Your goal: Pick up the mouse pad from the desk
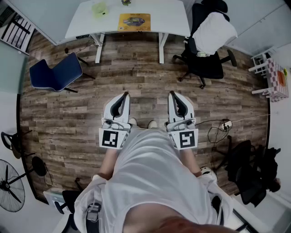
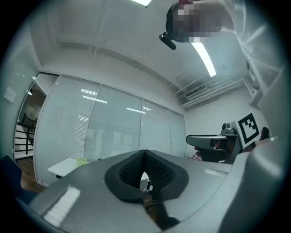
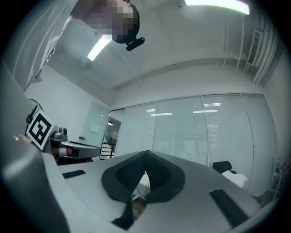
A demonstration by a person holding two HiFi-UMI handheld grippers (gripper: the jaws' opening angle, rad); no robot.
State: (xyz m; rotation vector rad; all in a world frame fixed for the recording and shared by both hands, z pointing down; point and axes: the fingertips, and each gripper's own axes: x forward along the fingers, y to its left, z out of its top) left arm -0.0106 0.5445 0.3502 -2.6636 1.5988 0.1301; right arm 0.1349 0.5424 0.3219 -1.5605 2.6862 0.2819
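Observation:
A yellow-orange mouse pad (image 1: 134,21) lies flat on the white desk (image 1: 82,23) at the far end of the room in the head view. Both grippers hang close to the person's body, far from the desk. My left gripper (image 1: 126,94) points forward with its jaws shut and nothing between them. My right gripper (image 1: 170,93) stands beside it, also shut and empty. In the left gripper view the tips (image 2: 144,153) meet against glass partitions, and the desk (image 2: 68,165) shows low at the left. The right gripper view shows the closed tips (image 3: 146,153) the same way.
A green object (image 1: 100,9) sits on the desk left of the pad. A blue chair (image 1: 55,73) stands at the left, a black office chair (image 1: 207,59) with white cloth at the right. Cables (image 1: 218,132) trail on the wood floor; a fan (image 1: 10,184) stands lower left.

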